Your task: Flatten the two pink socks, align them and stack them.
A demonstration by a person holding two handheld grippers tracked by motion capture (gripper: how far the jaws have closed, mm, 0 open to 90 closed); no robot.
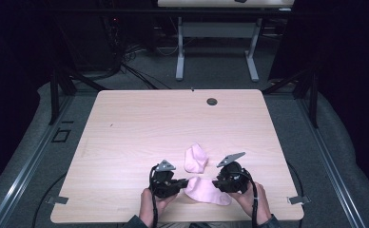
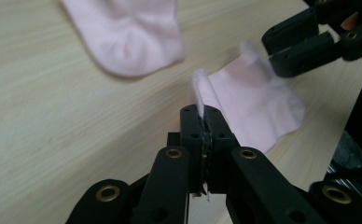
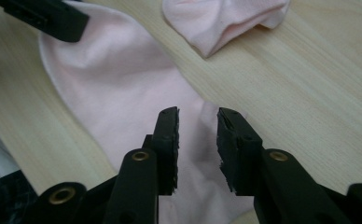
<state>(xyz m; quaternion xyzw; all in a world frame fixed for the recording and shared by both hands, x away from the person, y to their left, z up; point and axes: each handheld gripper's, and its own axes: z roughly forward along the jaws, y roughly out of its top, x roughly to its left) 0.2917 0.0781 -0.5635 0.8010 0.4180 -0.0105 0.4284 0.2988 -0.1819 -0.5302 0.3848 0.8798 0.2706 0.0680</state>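
Note:
Two pink socks lie on the wooden table [image 1: 125, 133]. The nearer sock [image 1: 207, 191] is spread flat between my two grippers; it also appears in the left gripper view [image 2: 258, 100] and the right gripper view [image 3: 118, 79]. My left gripper [image 2: 201, 115] is shut on that sock's edge, and a thin fold of fabric stands up out of the jaws. My right gripper [image 3: 198, 119] is open just over the sock's other end, with a corner of fabric in the gap. The second sock [image 1: 195, 159] lies crumpled just beyond, untouched.
A person's hands [image 1: 249, 199] hold both grippers at the table's near edge [image 1: 173, 221]. A small round grommet [image 1: 212, 101] sits near the far edge. Another table's white legs [image 1: 179, 57] stand on the floor beyond.

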